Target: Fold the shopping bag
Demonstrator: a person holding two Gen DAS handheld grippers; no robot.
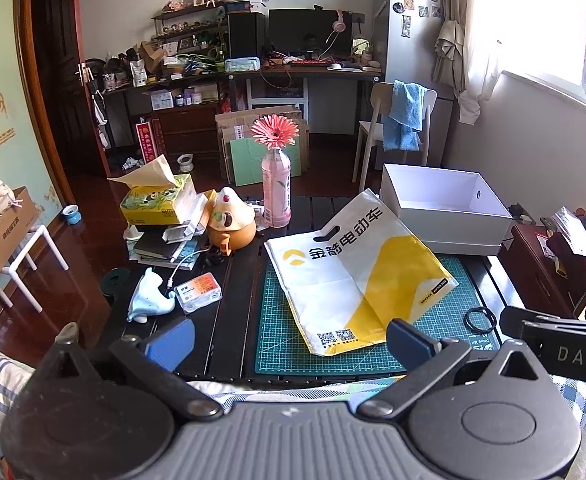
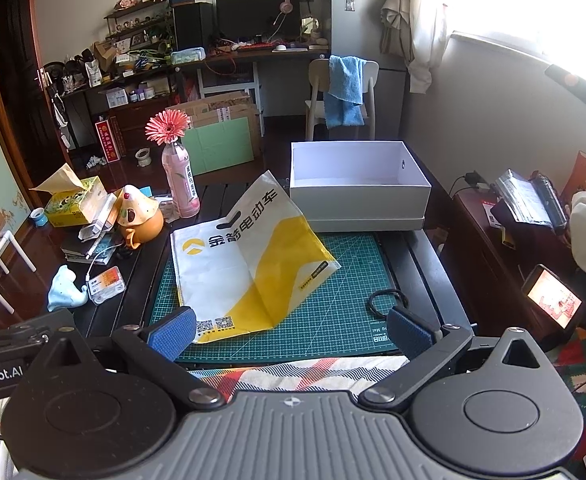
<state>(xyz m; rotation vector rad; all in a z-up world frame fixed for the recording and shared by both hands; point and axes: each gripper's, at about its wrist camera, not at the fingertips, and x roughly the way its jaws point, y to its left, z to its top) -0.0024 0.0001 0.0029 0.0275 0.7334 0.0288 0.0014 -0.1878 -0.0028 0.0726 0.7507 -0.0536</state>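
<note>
Both grippers, left gripper [image 1: 291, 342] and right gripper [image 2: 291, 334], hover with fingers spread at the surface's near edge; shopping bag [image 1: 357, 268] lies unfolded across the cutting mat [image 1: 445, 320].

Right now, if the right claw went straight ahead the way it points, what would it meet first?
Most likely the near edge of the shopping bag lying on the green cutting mat. The right claw is open, empty and held back from the table edge, so depth is uncertain; it may touch the mat first.
</note>
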